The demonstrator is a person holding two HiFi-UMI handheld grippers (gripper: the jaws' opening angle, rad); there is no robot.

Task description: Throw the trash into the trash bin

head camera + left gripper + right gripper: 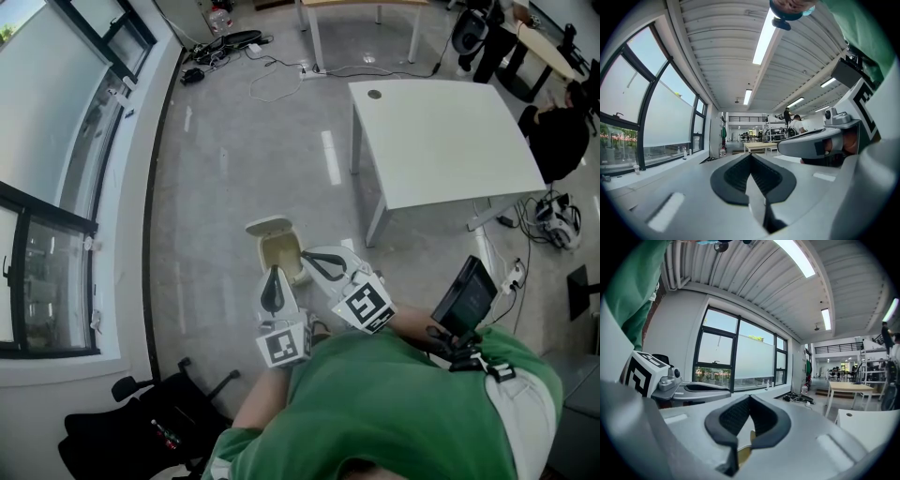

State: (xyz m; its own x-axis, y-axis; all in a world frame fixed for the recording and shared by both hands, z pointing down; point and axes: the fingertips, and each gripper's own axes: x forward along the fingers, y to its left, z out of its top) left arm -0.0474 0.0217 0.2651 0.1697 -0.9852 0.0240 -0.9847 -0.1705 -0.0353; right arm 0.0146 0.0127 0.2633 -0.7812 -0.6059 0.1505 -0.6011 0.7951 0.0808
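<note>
Two tongs clenched empty: left tongs (751, 157), right tongs (750, 398). Trash bin (263, 247) on floor (216, 187), lid up, beneath tips. Probably light stiff plastic; best taken by rim.

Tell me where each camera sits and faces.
Head view: on the person's head, steeply down at the open beige plastic trash bin, left gripper, right gripper, green shirt.
Left gripper view: rides that gripper, level along its shut jaws down the room; green shirt at right.
Right gripper view: rides that gripper, along its shut jaws toward black-framed windows; shirt at left.
Shared: each gripper view shows the other gripper.
</note>
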